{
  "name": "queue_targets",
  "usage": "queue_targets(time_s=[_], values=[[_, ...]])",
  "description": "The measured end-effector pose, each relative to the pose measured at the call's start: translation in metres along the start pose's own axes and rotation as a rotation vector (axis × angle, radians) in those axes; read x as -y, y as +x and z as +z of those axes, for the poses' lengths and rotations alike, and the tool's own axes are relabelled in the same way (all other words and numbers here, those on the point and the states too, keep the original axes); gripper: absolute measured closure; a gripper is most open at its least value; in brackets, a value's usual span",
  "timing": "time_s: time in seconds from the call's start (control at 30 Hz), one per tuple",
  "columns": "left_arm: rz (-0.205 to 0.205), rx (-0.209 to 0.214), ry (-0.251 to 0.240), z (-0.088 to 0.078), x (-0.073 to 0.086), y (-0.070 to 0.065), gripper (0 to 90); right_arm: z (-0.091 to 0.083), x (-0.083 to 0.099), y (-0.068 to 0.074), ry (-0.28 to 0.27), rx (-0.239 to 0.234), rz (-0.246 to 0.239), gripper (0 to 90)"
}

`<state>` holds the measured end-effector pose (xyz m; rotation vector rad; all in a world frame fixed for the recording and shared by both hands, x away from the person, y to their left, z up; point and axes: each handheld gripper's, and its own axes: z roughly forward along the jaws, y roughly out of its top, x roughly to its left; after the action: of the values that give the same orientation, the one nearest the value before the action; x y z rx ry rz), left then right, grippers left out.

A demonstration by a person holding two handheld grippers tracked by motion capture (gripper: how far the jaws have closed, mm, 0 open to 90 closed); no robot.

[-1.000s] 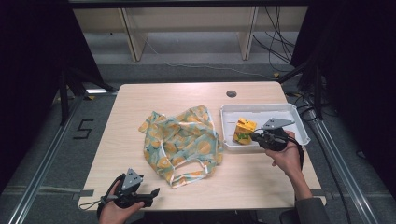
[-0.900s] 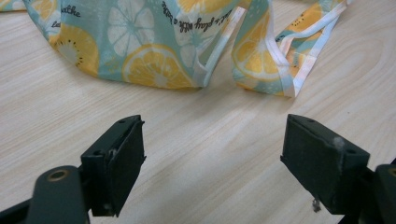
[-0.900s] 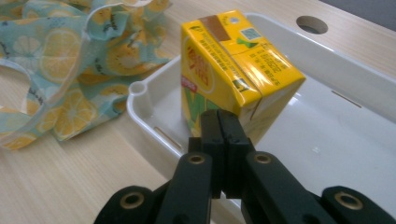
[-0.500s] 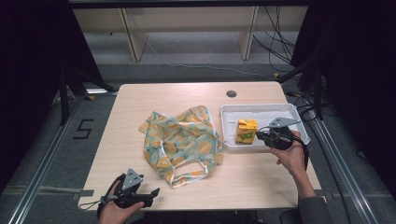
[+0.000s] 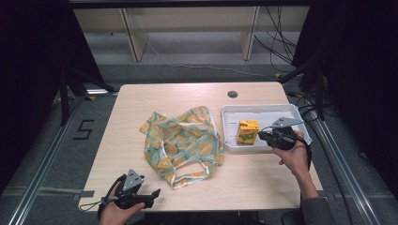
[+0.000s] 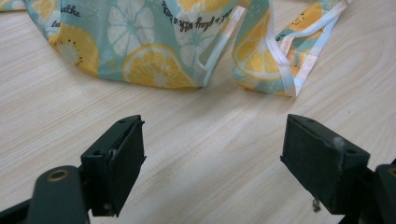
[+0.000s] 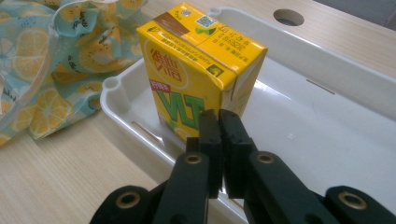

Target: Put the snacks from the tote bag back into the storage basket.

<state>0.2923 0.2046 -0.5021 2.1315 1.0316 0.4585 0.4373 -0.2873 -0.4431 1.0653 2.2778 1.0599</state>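
1. The right gripper (image 5: 264, 136) is at the right side of the table (image 5: 187, 96), over the near rim of the white tray (image 5: 263, 110). Its jaws are pressed together w/ nothing between them; the right gripper view (image 7: 218, 122) shows the two black tips touching each other.
2. The yellow juice carton (image 5: 247, 131) stands upright inside the tray, in the left part, near the front wall. In the right gripper view the carton (image 7: 187, 79) is just in front of the closed tips; I cannot tell if the tips touch it.
3. The carton has green letters on the yellow front & a brown patch on the top.
4. The left gripper (image 5: 152, 193) is at the near-left edge of the table, held by the left hand (image 5: 117, 213). Its jaws are spread wide, w/ only bare wood between them, as the left gripper view (image 6: 212, 154) shows.
5. The fabric bag (image 5: 183, 140), w/ lemon and kiwi print on light blue, lies flat & crumpled in the middle of the table, just beside the left wall of the tray.
6. In the left gripper view the bag (image 6: 154, 42) and its white-edged handle loop are ahead of the open jaws, not touching them.
7. The right hand (image 5: 293, 157) holds its gripper from below-right.
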Motion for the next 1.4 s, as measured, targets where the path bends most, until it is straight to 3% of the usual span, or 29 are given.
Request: queue_targets(time_s=[0.07, 0.13, 0.37, 0.43, 0.47, 0.5, 0.53, 0.57, 0.67, 0.73, 0.93, 0.97, 1.0, 1.1, 1.23, 1.27, 1.37, 1.4], values=[[-0.002, 0.000, -0.007, 0.000, 0.000, 0.000, 20.6, 0.000, 0.000, -0.001, -0.008, 0.012, -0.017, 88.8], [0.000, -0.001, 0.001, 0.000, 0.000, 0.000, 20.5, -0.003, 0.000, 0.000, 0.010, 0.004, 0.019, 88.5], [-0.002, 0.000, -0.007, 0.000, 0.000, 0.000, 20.5, -0.010, -0.001, 0.000, -0.016, 0.015, 0.023, 84.4], [-0.011, -0.001, -0.010, 0.000, 0.000, 0.000, 20.5, -0.015, -0.003, 0.002, -0.021, 0.012, 0.026, 79.8], [-0.007, 0.000, -0.007, 0.000, 0.000, 0.000, 20.5, -0.018, -0.004, 0.006, -0.027, 0.018, 0.058, 72.8], [-0.007, 0.000, -0.007, 0.000, 0.000, 0.000, 20.5, -0.018, -0.004, 0.006, -0.027, 0.018, 0.058, 72.8], [0.001, -0.001, -0.007, 0.000, 0.000, 0.000, 20.5, -0.021, -0.004, 0.010, -0.038, 0.015, 0.077, 66.9], [0.002, -0.002, -0.002, 0.000, 0.000, 0.000, 20.5, -0.020, -0.004, 0.009, -0.058, 0.025, 0.059, 64.1], [-0.004, 0.001, -0.004, 0.000, 0.000, 0.000, 20.5, -0.022, -0.004, 0.016, -0.055, 0.016, 0.089, 56.4], [0.000, 0.001, -0.002, 0.000, 0.000, 0.000, 20.6, -0.022, -0.004, 0.017, -0.060, 0.010, 0.073, 51.4], [0.001, 0.000, -0.006, 0.000, 0.000, 0.000, 20.5, -0.022, -0.005, 0.031, -0.060, -0.016, 0.073, 40.9], [-0.018, 0.000, -0.023, 0.001, 0.001, -0.001, 20.5, -0.022, -0.005, 0.031, -0.060, -0.016, 0.073, 40.9], [0.000, 0.000, -0.005, 0.000, 0.000, 0.000, 20.5, -0.021, -0.006, 0.040, -0.072, -0.031, 0.101, 38.8], [0.004, 0.000, 0.005, -0.001, 0.000, 0.000, 20.5, -0.022, -0.007, 0.044, -0.065, -0.048, 0.081, 37.2], [-0.033, -0.009, -0.014, 0.002, 0.000, -0.002, 20.6, -0.017, -0.005, 0.055, -0.056, -0.067, 0.066, 35.7], [-0.026, -0.009, -0.009, 0.002, 0.000, -0.002, 20.6, -0.016, -0.005, 0.055, -0.056, -0.069, 0.048, 35.6], [0.000, -0.002, 0.004, 0.000, 0.000, 0.000, 20.6, -0.014, -0.004, 0.060, -0.043, -0.080, 0.063, 35.2], [-0.038, -0.005, -0.019, 0.002, 0.001, -0.003, 20.5, -0.012, -0.003, 0.060, -0.040, -0.089, 0.046, 34.6]])
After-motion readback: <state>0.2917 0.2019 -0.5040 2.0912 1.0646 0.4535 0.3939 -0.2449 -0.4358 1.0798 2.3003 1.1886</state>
